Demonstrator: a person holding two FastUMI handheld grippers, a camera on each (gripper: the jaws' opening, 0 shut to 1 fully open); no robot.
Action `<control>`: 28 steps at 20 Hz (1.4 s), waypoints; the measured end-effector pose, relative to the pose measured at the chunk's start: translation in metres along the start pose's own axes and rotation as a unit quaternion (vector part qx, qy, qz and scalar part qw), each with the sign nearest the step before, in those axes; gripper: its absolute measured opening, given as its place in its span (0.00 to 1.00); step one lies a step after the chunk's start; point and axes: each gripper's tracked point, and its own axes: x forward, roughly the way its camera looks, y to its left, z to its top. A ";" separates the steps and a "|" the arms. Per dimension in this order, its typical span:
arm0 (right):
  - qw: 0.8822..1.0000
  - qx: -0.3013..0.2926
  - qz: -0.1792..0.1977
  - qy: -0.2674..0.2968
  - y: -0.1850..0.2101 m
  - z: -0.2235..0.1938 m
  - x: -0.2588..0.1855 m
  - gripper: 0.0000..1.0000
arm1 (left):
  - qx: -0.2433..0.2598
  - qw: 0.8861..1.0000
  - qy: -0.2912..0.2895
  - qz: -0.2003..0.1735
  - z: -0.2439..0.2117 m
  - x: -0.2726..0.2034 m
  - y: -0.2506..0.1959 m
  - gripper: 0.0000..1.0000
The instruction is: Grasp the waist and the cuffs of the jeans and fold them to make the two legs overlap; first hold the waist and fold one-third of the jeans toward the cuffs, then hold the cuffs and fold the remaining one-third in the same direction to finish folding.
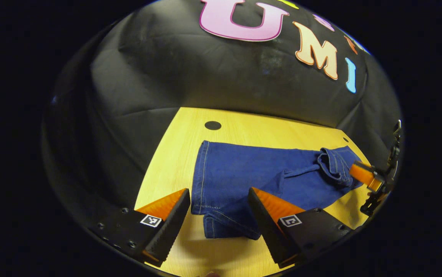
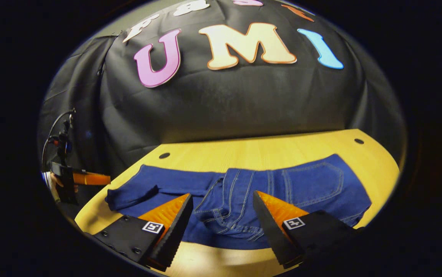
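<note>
Both my grippers, left gripper (image 1: pixel 219 209) and right gripper (image 2: pixel 223 215), wide open, empty, above jeans (image 2: pixel 244 192); legs unaligned, nothing folded.

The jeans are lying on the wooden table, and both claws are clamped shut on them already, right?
Not quite. The jeans do lie on the wooden table, but both claws are open: the left claw in the left gripper view and the right claw in the right gripper view.
</note>
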 end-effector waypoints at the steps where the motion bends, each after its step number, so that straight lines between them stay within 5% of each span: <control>1: 1.000 0.003 -0.003 -0.004 -0.003 0.009 -0.003 0.98 | 0.001 1.000 0.008 -0.006 -0.005 0.005 -0.002 0.95; 6: 0.999 -0.005 -0.027 -0.029 -0.022 0.041 -0.017 0.98 | 0.005 0.997 0.079 -0.001 -0.045 0.023 0.002 0.96; 12: 0.999 -0.021 -0.029 -0.009 -0.027 0.025 -0.021 0.98 | 0.065 0.993 0.102 -0.005 -0.047 0.031 0.000 0.92; 13: 0.999 -0.024 -0.028 -0.005 -0.027 0.021 -0.021 0.98 | 0.067 0.992 0.103 -0.014 -0.046 0.035 -0.006 0.84; 17: 0.999 -0.029 -0.022 0.007 -0.027 0.013 -0.022 0.98 | 0.033 0.993 0.104 -0.040 -0.040 0.037 -0.019 0.26; 19: 0.999 -0.029 -0.022 0.010 -0.029 0.011 -0.023 0.98 | -0.012 0.995 0.087 -0.042 -0.039 0.041 -0.017 0.16; 20: 0.999 -0.029 -0.021 0.010 -0.030 0.012 -0.024 0.98 | -0.030 0.996 0.077 -0.043 -0.036 0.041 -0.016 0.01; 24: 0.999 -0.034 -0.015 -0.003 -0.039 0.031 -0.029 0.98 | -0.048 0.997 0.059 -0.027 -0.030 0.034 -0.020 0.00; 28: 0.999 -0.035 -0.010 -0.034 -0.054 0.057 -0.045 0.98 | -0.015 0.999 0.026 -0.026 -0.003 0.012 -0.041 0.00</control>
